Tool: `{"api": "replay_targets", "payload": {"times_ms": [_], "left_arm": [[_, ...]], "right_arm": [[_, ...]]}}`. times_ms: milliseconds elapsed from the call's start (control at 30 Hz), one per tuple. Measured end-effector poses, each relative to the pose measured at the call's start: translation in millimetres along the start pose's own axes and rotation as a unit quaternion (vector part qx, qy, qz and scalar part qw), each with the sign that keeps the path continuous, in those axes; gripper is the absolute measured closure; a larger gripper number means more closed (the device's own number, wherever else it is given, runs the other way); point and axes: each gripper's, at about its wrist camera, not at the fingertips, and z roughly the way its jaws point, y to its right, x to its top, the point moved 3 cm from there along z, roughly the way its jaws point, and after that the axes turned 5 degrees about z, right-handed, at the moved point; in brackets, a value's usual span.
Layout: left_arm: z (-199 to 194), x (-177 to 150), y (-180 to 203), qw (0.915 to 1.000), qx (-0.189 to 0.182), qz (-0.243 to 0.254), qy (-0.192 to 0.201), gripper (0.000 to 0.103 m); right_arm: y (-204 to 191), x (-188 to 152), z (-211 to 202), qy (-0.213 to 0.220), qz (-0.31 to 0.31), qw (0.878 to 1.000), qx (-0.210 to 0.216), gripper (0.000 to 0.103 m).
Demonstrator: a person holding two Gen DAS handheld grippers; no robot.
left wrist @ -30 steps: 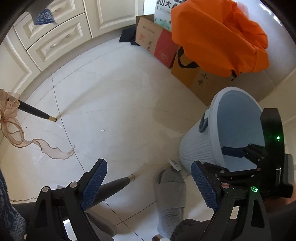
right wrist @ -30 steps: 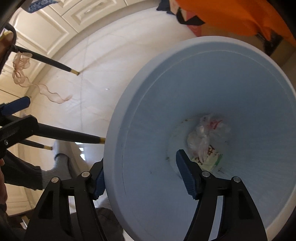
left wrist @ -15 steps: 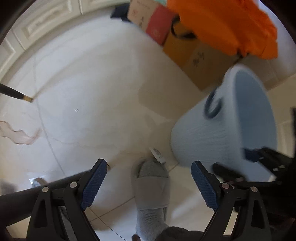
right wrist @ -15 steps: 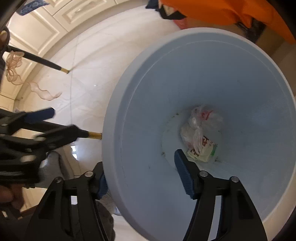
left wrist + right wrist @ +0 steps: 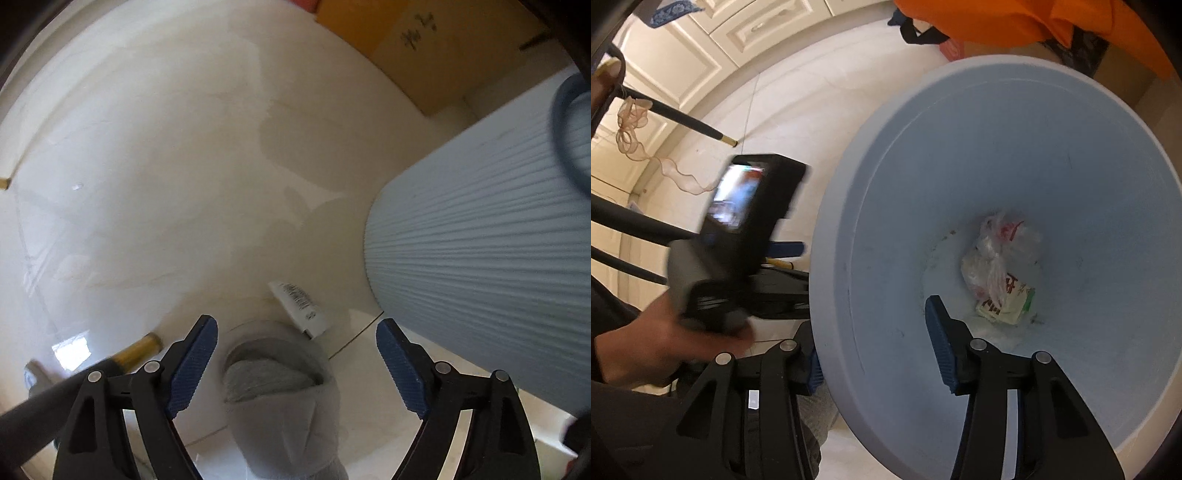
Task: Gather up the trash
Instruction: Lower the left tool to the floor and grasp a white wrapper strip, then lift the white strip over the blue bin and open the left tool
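The left gripper (image 5: 295, 350) hangs wide open and empty above a white barcoded wrapper (image 5: 298, 305) lying on the floor tile (image 5: 155, 155), just beside a grey slipper (image 5: 284, 398) and the ribbed trash bin (image 5: 480, 266). The right gripper (image 5: 875, 362) straddles the bin's rim (image 5: 827, 295), jaws spread; a crumpled plastic bag (image 5: 1001, 269) sits inside.

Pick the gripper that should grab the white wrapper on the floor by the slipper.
Left. The left gripper is open and empty, aimed at the white wrapper lying just beyond the grey slipper. The right gripper straddles the blue bin's rim.
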Motion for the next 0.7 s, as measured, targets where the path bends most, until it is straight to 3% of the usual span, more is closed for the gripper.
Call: {"api": "replay_targets", "payload": {"times_ms": [167, 367, 467, 500, 533, 700], "left_arm": [[46, 11, 5, 0.9997, -0.007, 0.016, -0.019, 0.03], [91, 4, 11, 0.9981, 0.004, 0.023, -0.057, 0.055], [104, 11, 4, 0.9979, 0.01, 0.023, -0.06, 0.066], [107, 12, 2, 0.9978, 0.011, 0.021, -0.062, 0.081], [109, 16, -2, 0.9983, 0.011, 0.014, -0.055, 0.085], [112, 25, -9, 0.999, -0.003, 0.005, -0.043, 0.094]], "right_arm": [[-6, 0, 0, 0.01, -0.009, 1.0, -0.016, 0.055], [-2, -5, 5, 0.008, 0.013, 1.0, -0.02, 0.062], [0, -7, 3, 0.009, 0.021, 1.0, -0.019, 0.066], [1, -8, 4, 0.007, 0.023, 1.0, -0.016, 0.068], [2, -8, 4, 0.006, 0.028, 1.0, -0.013, 0.069], [6, -8, 5, 0.001, 0.034, 0.999, -0.009, 0.069]]}}
